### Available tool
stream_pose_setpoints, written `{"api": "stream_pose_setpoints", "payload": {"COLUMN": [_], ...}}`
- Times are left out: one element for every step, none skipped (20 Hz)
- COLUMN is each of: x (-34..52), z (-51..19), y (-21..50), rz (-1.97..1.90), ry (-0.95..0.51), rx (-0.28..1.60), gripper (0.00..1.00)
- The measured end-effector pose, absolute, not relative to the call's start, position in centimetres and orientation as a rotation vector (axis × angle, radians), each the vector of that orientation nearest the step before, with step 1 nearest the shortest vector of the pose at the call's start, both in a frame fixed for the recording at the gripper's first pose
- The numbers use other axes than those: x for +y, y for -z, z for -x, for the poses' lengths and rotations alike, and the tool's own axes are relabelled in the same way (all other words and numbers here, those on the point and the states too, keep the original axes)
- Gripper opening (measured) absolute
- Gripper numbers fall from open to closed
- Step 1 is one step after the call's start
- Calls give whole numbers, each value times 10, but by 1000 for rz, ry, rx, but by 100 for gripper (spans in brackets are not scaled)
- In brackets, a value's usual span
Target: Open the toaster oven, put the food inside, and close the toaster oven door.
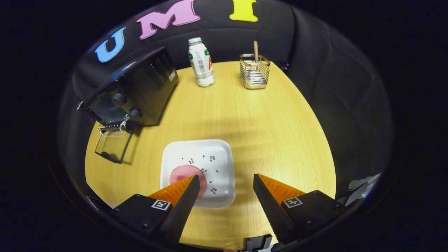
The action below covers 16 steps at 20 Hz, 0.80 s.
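Observation:
A black toaster oven [134,89] stands on the yellow table at the back left, and its glass door [113,145] hangs folded down and open in front of it. A white square plate [210,154] lies just ahead of my fingers, speckled with small dark marks. On it rests a round pink piece of food [182,173], partly covered by my left fingertip. My gripper [226,182] hovers above the plate's near edge, open, with nothing between its fingers. The left finger [182,203] overlaps the plate; the right finger [273,203] is over bare table.
A white bottle [201,63] with a green cap stands at the table's [273,133] far edge. To its right is a wire metal holder [254,71] with a wooden stick in it. Black cloth walls ring the round table.

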State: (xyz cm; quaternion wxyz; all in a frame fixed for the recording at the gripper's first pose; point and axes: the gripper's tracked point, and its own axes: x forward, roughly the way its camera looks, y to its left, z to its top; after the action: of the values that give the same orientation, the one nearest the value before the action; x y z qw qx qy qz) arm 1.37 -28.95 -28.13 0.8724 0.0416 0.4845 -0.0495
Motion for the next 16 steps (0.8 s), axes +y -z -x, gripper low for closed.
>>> {"api": "stream_pose_setpoints", "payload": {"x": [-295,-299,-303,-303,-302,-301,-303,-302,-302,-304,-306,-304,-306,-308,-306,-303], "z": [-14,-16,-17,-17,-17,-17,-14,-13,-12,-9,-10,-13,-15,-14,-14,-14], "y": [287,293,298,303,308,311,315,318,321,325,323,326,326,324,325,325], "rz": [-100,-106,-107,-113,-120,-112,-90,-68,-48,-33,-21,-36,-44,-60,-73,-73], "ry": [106,108,109,115,116,113,109,100,94,92,100,98,114,128,132,129], "rx": [1040,1061,1086,1115,1140,1158,1174,1185,1195,1214,1210,1211,1211,1217,1230,1253], "gripper": [100,100,100,100,100,100,100,100,100,100,99,93,86,76,74,61]}}
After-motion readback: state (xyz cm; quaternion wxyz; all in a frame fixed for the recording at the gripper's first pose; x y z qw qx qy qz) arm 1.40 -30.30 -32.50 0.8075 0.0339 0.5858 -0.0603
